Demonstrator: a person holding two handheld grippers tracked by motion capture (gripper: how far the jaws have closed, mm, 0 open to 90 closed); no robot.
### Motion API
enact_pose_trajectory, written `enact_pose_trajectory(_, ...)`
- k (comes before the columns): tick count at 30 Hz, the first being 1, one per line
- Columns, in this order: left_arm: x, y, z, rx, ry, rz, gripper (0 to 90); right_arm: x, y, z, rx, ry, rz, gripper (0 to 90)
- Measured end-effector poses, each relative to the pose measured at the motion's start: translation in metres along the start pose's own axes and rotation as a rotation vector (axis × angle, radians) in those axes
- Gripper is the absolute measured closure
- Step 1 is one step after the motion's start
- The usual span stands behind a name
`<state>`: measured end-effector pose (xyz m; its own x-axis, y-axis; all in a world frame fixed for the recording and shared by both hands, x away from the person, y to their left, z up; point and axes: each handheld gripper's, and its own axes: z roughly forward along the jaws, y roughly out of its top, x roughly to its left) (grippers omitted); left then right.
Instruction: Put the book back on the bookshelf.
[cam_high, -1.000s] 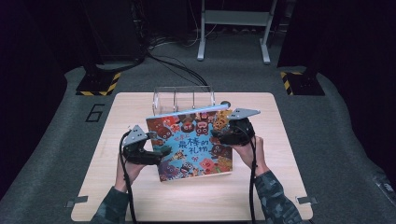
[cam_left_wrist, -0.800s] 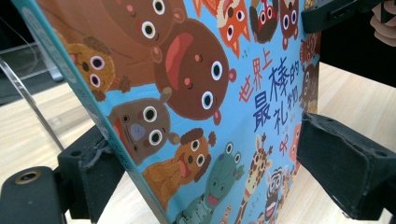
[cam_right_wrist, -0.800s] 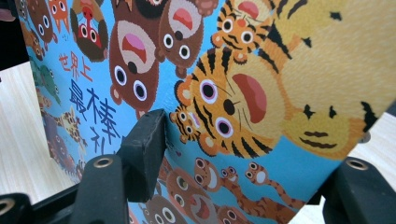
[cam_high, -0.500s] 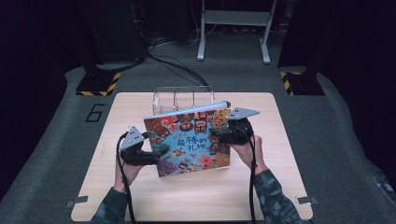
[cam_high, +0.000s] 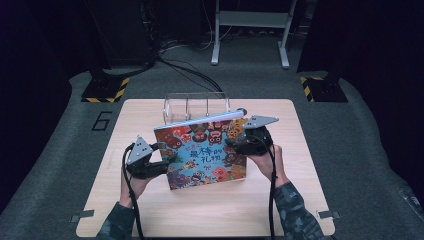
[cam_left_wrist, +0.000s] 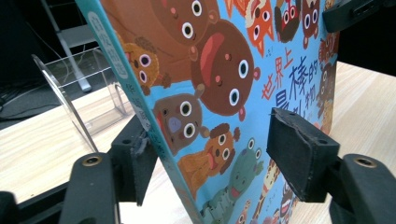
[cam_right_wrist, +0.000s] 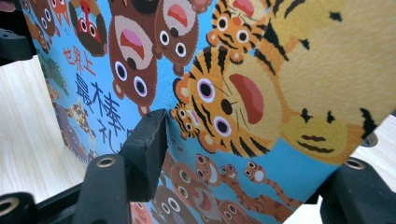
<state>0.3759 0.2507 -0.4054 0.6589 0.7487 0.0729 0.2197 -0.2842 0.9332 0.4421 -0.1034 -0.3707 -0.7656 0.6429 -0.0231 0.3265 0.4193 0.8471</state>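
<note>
Closing in since earlier, the left gripper (cam_high: 161, 161) straddles the colourful animal-cover picture book (cam_high: 202, 154), one pad off the cover. Right gripper (cam_high: 235, 141) clamps its far-right edge. Book tilts spine-up, near the clear acrylic rack (cam_high: 195, 106) behind; bare table nearer.

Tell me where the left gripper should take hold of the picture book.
On its spine edge, from the left. The picture book is thin and tilted up, and the left gripper already straddles that edge, jaws just closing, one pad on the back, the other off the cover.
</note>
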Motion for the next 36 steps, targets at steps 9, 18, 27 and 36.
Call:
enact_pose_trajectory(9, 0.003, -0.003, -0.004, -0.026, 0.031, -0.024, 53.8, 0.001, 0.000, 0.000, 0.006, -0.005, 0.004, 39.6)
enact_pose_trajectory(18, 0.004, -0.006, -0.007, -0.056, 0.039, -0.028, 56.5, 0.002, 0.002, 0.002, 0.005, -0.011, 0.000, 38.8)
enact_pose_trajectory(27, 0.007, -0.010, -0.012, -0.090, -0.018, -0.043, 58.0, -0.002, 0.003, 0.004, -0.002, 0.026, -0.027, 38.7)
enact_pose_trajectory(36, 0.018, -0.007, -0.007, -0.091, -0.158, -0.085, 48.1, -0.004, -0.001, 0.002, -0.024, 0.026, -0.026, 39.3)
